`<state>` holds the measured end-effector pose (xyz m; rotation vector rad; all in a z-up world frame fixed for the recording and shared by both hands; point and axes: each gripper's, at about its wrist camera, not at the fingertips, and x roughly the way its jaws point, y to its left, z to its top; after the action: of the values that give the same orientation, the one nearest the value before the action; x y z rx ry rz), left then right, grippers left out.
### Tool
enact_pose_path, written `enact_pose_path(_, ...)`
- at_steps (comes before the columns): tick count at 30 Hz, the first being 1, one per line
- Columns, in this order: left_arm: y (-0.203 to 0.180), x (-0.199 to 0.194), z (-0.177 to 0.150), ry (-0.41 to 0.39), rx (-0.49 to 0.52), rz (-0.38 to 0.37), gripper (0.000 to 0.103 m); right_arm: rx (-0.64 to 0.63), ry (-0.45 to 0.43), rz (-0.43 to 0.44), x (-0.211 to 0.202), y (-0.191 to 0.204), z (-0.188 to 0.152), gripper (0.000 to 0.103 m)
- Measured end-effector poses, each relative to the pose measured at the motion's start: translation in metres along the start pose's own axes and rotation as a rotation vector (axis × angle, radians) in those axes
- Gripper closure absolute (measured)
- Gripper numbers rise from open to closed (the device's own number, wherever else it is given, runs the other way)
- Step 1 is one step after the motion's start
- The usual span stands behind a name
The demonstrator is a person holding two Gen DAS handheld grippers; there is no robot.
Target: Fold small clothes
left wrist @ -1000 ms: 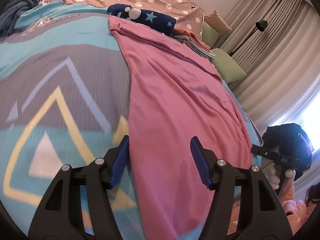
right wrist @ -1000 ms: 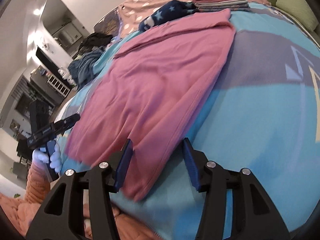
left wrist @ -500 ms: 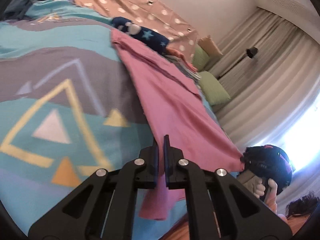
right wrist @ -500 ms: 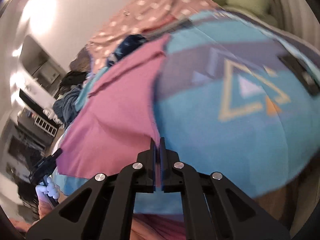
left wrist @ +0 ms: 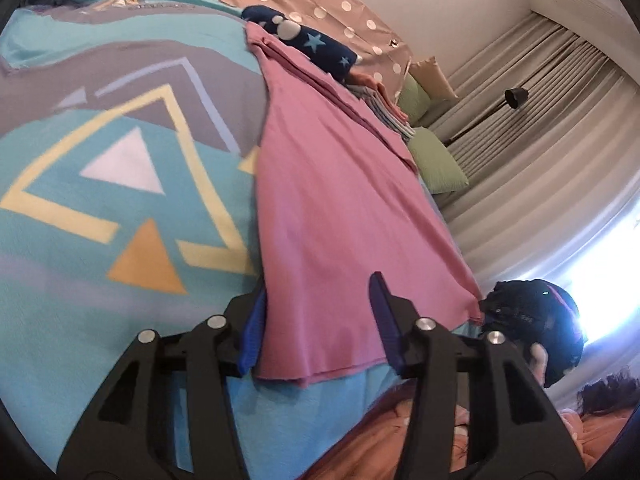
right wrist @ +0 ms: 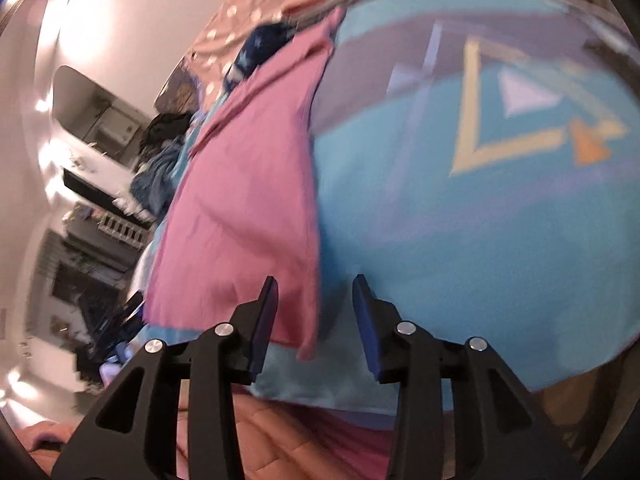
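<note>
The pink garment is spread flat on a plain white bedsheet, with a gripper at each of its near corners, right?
Not quite: the pink garment lies on a blue bedspread patterned with triangles, not a plain white sheet, as the left wrist view shows. The left gripper and right gripper do sit at its near corners, jaws opening.

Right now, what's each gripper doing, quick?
Left gripper: jaws opening, pink garment edge between them, not pinched.
Right gripper: jaws opening, the garment's corner between them, not pinched.

No text can be read; faint lettering at the far end of the turquoise patterned blanket (left wrist: 132, 6) is too blurred.
</note>
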<state>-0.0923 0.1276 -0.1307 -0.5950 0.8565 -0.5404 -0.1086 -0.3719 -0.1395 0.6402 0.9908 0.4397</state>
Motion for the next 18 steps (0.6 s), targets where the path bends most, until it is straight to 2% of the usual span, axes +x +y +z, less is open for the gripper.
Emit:
enact_pose_path(1,-0.001,0.004,0.001,0.021,-0.011,-0.032,0.091,-0.006,-0.003,0.011,0.000,0.001,0.001,0.072)
enact_pose_path(2,-0.001,0.006,0.002,0.044,-0.038,-0.077,0.099,0.017,0.000,0.074,-0.001,0.002,0.004,0.092)
enact_pose_path(3,-0.004,0.003,0.006,0.029,-0.061,-0.109,0.099,0.043,-0.014,0.127,-0.006,0.003,0.006,0.101)
enact_pose_path(4,-0.010,-0.003,0.012,-0.003,-0.046,-0.120,0.099,0.059,-0.070,0.207,-0.018,0.005,0.011,0.101)
enact_pose_path(6,-0.027,-0.036,0.029,-0.129,0.003,-0.154,0.099,0.041,-0.164,0.340,-0.048,0.014,0.020,0.101)
enact_pose_path(7,-0.031,-0.052,0.037,-0.181,0.009,-0.171,0.099,0.021,-0.177,0.360,-0.055,0.018,0.021,0.101)
enact_pose_path(9,-0.036,-0.080,0.047,-0.255,0.028,-0.158,0.099,-0.042,-0.182,0.325,-0.063,0.027,0.021,0.101)
enact_pose_path(11,-0.031,-0.088,0.048,-0.271,0.027,-0.122,0.099,-0.054,-0.143,0.302,-0.056,0.027,0.016,0.101)
enact_pose_path(16,0.000,-0.061,0.031,-0.196,-0.080,-0.108,0.099,0.059,-0.070,0.232,-0.028,-0.005,0.003,0.101)
enact_pose_path(18,0.007,-0.055,0.026,-0.166,-0.094,-0.088,0.099,0.079,-0.051,0.221,-0.024,-0.011,0.000,0.101)
